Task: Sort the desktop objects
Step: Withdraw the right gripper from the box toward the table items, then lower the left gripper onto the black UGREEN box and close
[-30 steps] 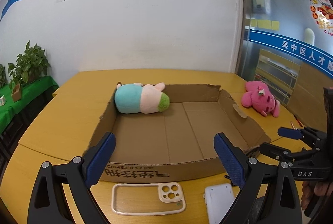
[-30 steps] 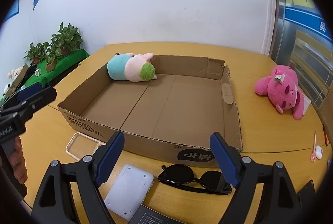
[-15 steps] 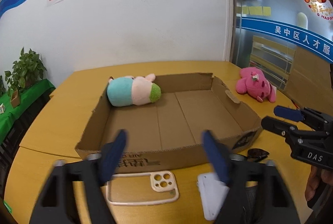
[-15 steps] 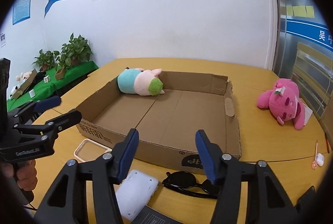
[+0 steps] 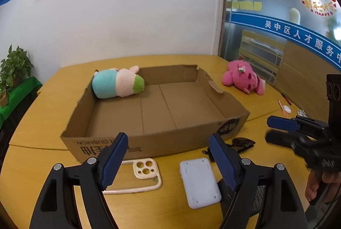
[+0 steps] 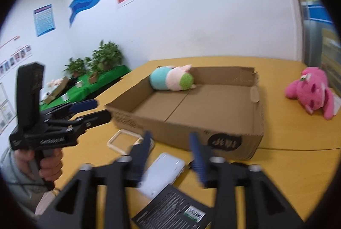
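Below the parted, empty left gripper (image 5: 168, 162), the white case (image 5: 199, 182) looks slick; the blurred right gripper (image 6: 170, 154), seemingly parted too, could nudge it.

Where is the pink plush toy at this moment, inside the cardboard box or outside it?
Outside. The pink plush toy lies on the table beyond the cardboard box's right wall; only the blue-and-green plush sits inside.

A cardboard box (image 5: 155, 114) sits mid-bench (image 5: 38, 122) with 1 plush toy (image 5: 117, 85) in its far left corner. A second plush (image 5: 243, 79) lies right of it. Before the box lie a phone case (image 5: 136, 175), a flat device (image 5: 200, 182) and sunglasses (image 5: 240, 143).
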Action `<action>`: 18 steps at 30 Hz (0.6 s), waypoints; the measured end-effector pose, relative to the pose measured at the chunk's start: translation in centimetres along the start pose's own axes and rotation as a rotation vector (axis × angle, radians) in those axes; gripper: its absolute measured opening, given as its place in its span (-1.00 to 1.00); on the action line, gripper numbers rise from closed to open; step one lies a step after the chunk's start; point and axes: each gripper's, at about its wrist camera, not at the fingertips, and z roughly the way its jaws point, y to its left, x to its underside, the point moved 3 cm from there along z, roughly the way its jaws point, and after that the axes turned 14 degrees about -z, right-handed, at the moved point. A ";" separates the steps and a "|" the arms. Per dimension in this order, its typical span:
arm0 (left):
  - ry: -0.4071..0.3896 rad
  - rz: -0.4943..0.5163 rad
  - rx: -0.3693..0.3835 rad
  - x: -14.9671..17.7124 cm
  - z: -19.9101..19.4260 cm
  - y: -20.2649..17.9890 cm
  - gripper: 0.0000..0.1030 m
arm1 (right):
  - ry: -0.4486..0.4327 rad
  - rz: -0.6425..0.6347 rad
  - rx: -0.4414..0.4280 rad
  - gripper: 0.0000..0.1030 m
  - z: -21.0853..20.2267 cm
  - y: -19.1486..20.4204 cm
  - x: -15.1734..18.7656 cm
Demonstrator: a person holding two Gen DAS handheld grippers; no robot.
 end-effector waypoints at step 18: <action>0.252 -0.012 0.174 5.5 4.1 -3.7 0.61 | 0.108 0.069 0.104 0.56 -2.8 -0.8 6.5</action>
